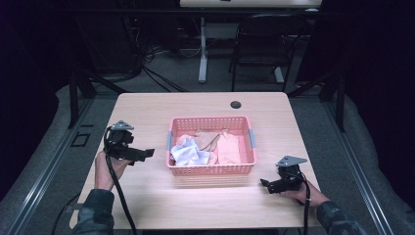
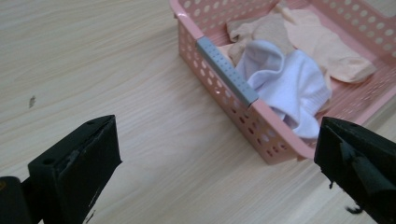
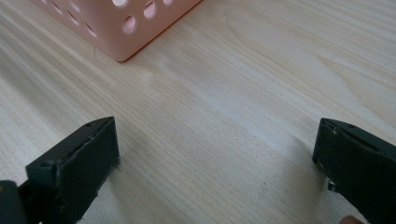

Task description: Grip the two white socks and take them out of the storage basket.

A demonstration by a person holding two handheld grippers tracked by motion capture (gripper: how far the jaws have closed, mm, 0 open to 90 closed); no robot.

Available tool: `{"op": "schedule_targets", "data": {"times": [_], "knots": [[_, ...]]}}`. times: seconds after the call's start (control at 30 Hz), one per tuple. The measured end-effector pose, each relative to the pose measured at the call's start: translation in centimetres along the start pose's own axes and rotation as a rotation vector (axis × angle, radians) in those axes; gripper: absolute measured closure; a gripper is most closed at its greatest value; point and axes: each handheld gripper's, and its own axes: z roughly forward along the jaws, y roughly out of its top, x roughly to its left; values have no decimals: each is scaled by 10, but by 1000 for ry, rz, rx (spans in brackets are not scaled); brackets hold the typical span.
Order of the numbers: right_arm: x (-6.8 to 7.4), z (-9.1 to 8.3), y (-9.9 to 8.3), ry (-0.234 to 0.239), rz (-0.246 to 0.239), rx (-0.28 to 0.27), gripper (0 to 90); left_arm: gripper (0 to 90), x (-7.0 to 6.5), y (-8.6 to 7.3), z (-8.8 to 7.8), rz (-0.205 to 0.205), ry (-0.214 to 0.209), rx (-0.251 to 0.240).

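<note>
Centre frame, white sock (image 1: 188, 152) lies in pink basket (image 1: 211, 170), left end. Left gripper (image 1: 142, 154) beside it, right gripper (image 1: 266, 185) lower right, both jaws spread, empty. Risk: snagging basket wall, dragging it.

Pink perforated basket (image 1: 211, 169) with grey handles (image 2: 226, 70), white sock (image 2: 292, 84), peach socks (image 2: 327, 46), pale wood-grain table (image 1: 195, 205), black grippers (image 1: 147, 153)

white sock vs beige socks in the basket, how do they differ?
The white sock is bright white; the beige socks are tan-peach. The white sock is bunched in a heap at the basket's grey-handled end; the beige socks lie flatter, spread toward the middle. The white sock lies partly over the beige ones. Both are inside the basket, untouched by either tool.
</note>
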Motion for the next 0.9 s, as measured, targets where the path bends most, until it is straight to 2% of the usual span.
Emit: {"op": "schedule_targets", "data": {"times": [0.13,0.37,0.43,0.57,0.6,0.67,0.73,0.77,0.8,0.83,0.9], "knots": [[0,0,0,0,0,0,0,2,-9,12,4,33,-24,-5],[0,0,0,0,1,2,0,2,-23,27,17,57,-26,12],[0,0,0,1,1,1,0,2,-33,33,27,93,-46,27],[0,0,0,1,1,1,0,9,-42,38,36,122,-64,51],[0,0,0,1,1,1,0,11,-49,42,43,143,-82,69],[0,0,0,1,1,1,0,34,-56,44,50,167,-96,88],[0,0,0,0,1,1,0,67,-58,45,53,173,-99,94],[0,0,0,1,1,1,0,83,-64,48,59,199,-116,106],[0,0,0,1,1,1,0,83,-64,48,59,199,-116,106],[0,0,0,0,1,1,0,94,-68,50,63,221,-109,110],[0,0,0,1,1,1,0,108,-71,53,68,224,-114,113]]}}
